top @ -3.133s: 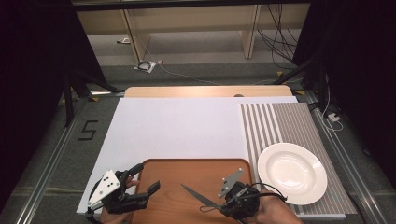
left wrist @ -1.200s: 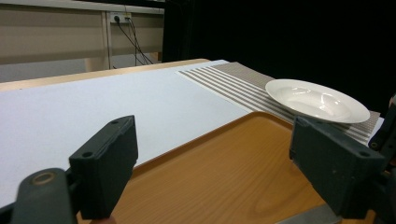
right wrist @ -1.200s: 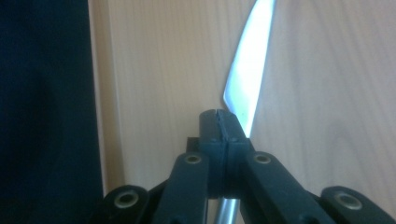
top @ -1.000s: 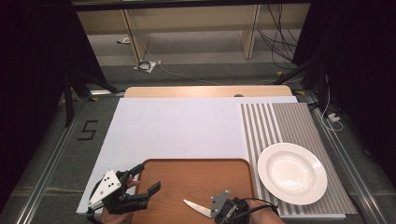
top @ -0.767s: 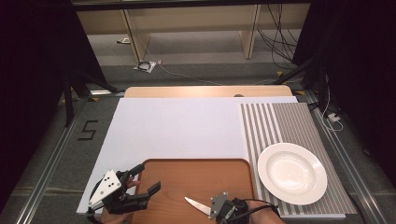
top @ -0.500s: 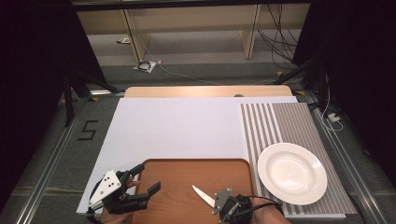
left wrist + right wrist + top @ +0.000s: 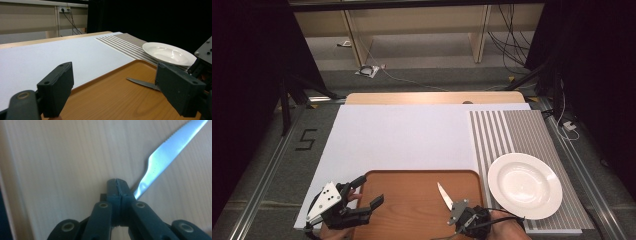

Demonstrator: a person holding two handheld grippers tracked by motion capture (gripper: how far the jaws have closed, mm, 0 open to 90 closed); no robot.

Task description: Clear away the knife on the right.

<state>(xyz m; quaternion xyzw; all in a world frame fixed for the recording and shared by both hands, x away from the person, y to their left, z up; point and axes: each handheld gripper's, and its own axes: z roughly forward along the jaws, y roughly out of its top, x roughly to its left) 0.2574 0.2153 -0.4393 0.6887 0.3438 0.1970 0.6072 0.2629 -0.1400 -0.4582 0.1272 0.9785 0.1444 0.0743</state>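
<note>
Right tongs (image 7: pixel 458 211) are seen pressed together on the handle end of a knife (image 7: pixel 444 195); the serrated blade is held out over the wooden tray (image 7: pixel 407 200), pointing up-table and slightly left. Left tongs (image 7: pixel 367 192) are held wide apart with nothing between them, at the tray's near left corner. A white plate (image 7: pixel 524 185) rests on the striped mat (image 7: pixel 512 135), just right of the tray.

Risks, as judged:
- The knife is gripped far back, with nearly the whole blade cantilevered; it could pivot or slip in the jaws if swung quickly, and drop onto the tray
- The plate lies close by; the rim could be clipped by the blade on a rightward move
- The left tongs share the tray's space (a crossing of paths is possible)

Views compared:
- Right gripper view: jaws closed tight, the blade (image 7: pixel 172 147) leaving them at an angle to the upper right; serrations are plain here. How much handle is caught cannot be told
- Left gripper view: the blade (image 7: pixel 142 83) is seen from low down, close above or on the tray; which of the two cannot be told. Plate depth (image 7: pixel 168 53) is shown too
- High view: overall layout on the table (image 7: pixel 402 135)
</note>
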